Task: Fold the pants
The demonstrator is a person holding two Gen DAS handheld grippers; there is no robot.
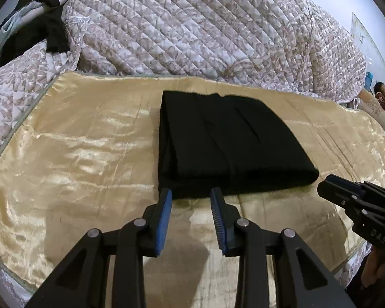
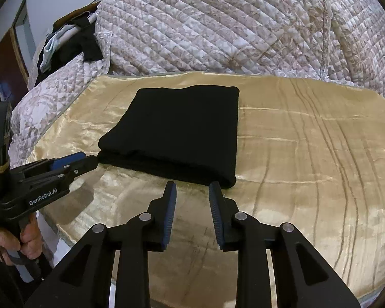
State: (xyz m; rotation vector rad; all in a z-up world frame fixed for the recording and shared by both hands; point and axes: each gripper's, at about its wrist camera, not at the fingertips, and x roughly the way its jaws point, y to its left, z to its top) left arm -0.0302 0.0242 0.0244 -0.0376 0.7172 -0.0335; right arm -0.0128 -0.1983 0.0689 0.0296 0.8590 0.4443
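Black pants (image 1: 225,141) lie folded into a compact rectangle on a shiny gold satin cloth (image 1: 77,148); they also show in the right wrist view (image 2: 182,131). My left gripper (image 1: 191,192) is open and empty, its tips just short of the fold's near left edge. It also shows in the right wrist view (image 2: 86,160), beside the fold's near left corner. My right gripper (image 2: 192,186) is open and empty, just short of the fold's near right corner. It also shows in the left wrist view (image 1: 326,184), right of the pants.
A bulky quilted floral comforter (image 1: 205,30) is heaped behind the gold cloth (image 2: 308,159). Dark and pale clothes (image 1: 38,25) are piled at the far left. The bed's near edge (image 2: 64,236) drops off at the lower left.
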